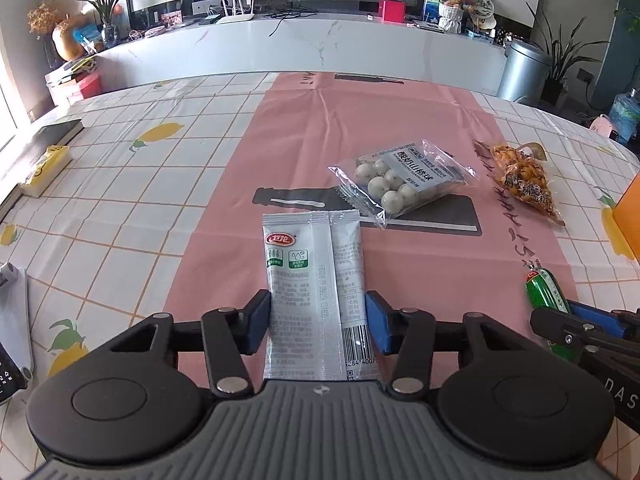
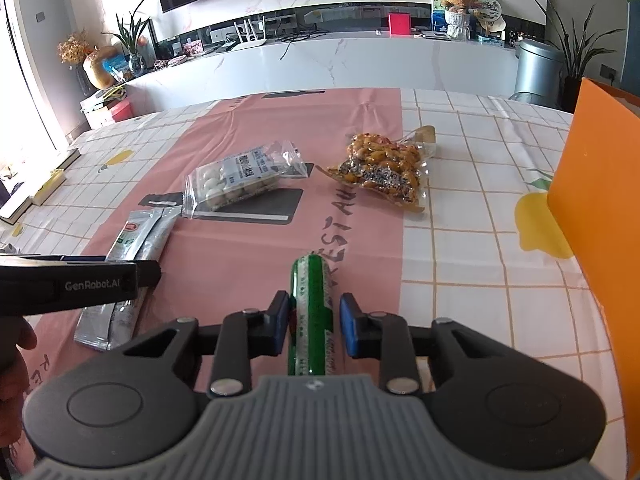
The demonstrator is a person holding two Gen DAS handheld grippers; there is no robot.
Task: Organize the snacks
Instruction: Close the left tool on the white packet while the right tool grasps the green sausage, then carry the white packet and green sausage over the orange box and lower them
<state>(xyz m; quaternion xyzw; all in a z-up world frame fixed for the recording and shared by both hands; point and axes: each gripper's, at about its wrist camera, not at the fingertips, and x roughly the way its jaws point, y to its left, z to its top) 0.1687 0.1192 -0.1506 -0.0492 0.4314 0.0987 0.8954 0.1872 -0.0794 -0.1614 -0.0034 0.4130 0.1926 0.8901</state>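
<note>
A silver snack packet (image 1: pixel 312 280) lies lengthwise on the pink mat (image 1: pixel 320 128). My left gripper (image 1: pixel 318 312) has its blue pads pressed against the packet's two long edges. A green sausage stick (image 2: pixel 312 312) sits between the pads of my right gripper (image 2: pixel 314 316), which is shut on it. In the left wrist view the green sausage stick (image 1: pixel 546 296) and the right gripper (image 1: pixel 568 320) show at the right edge. Further back lie a clear bag of white balls (image 1: pixel 396 184) and an orange-yellow vacuum pack (image 1: pixel 524 180).
An orange box (image 2: pixel 592 184) stands at the table's right side. A dark book and a yellow object (image 1: pixel 48 164) lie at the far left, a white device (image 1: pixel 12 312) at the near left. A hand (image 2: pixel 16 344) holds the left gripper's body (image 2: pixel 80 284).
</note>
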